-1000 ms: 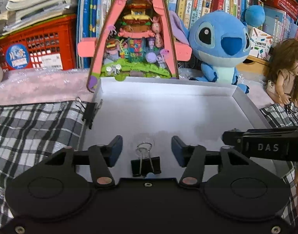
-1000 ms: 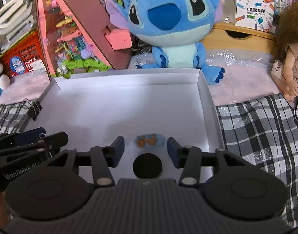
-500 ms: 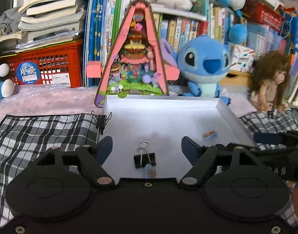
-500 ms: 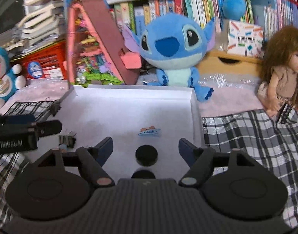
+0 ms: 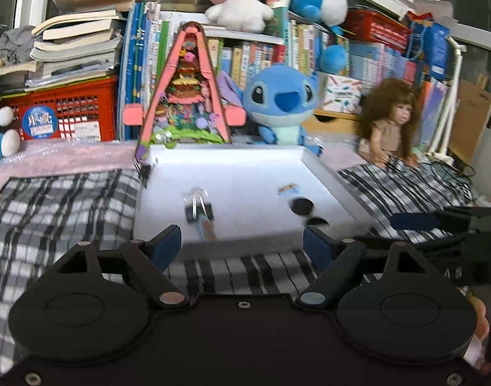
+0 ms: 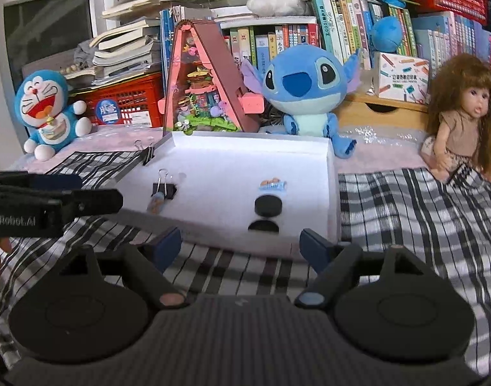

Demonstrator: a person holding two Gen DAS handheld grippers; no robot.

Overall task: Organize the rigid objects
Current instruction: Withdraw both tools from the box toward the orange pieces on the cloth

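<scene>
A white shallow box (image 5: 319, 167) (image 6: 330, 193) lies on the checked cloth. In it are a black binder clip (image 5: 198, 209) (image 6: 164, 188), a small blue and orange clip (image 5: 206, 230) (image 6: 155, 204) just in front of it, a blue hair clip (image 5: 287, 189) (image 6: 272, 185) and two black discs (image 5: 302, 206) (image 6: 268, 206). My left gripper (image 5: 242, 244) is open and empty, just in front of the box. My right gripper (image 6: 240, 243) is open and empty, also in front of the box.
Behind the box stand a pink triangular toy house (image 5: 184, 96), a blue Stitch plush (image 6: 304, 87), a doll (image 6: 460, 122) at the right and a Doraemon plush (image 6: 47, 109) at the left. A binder clip (image 6: 147, 152) grips the box's left corner. Bookshelves and a red crate (image 5: 68, 112) fill the back.
Both grippers have pulled back from over the box and opened wider. The binder clip, small clip, hair clip and discs stay in the box.
</scene>
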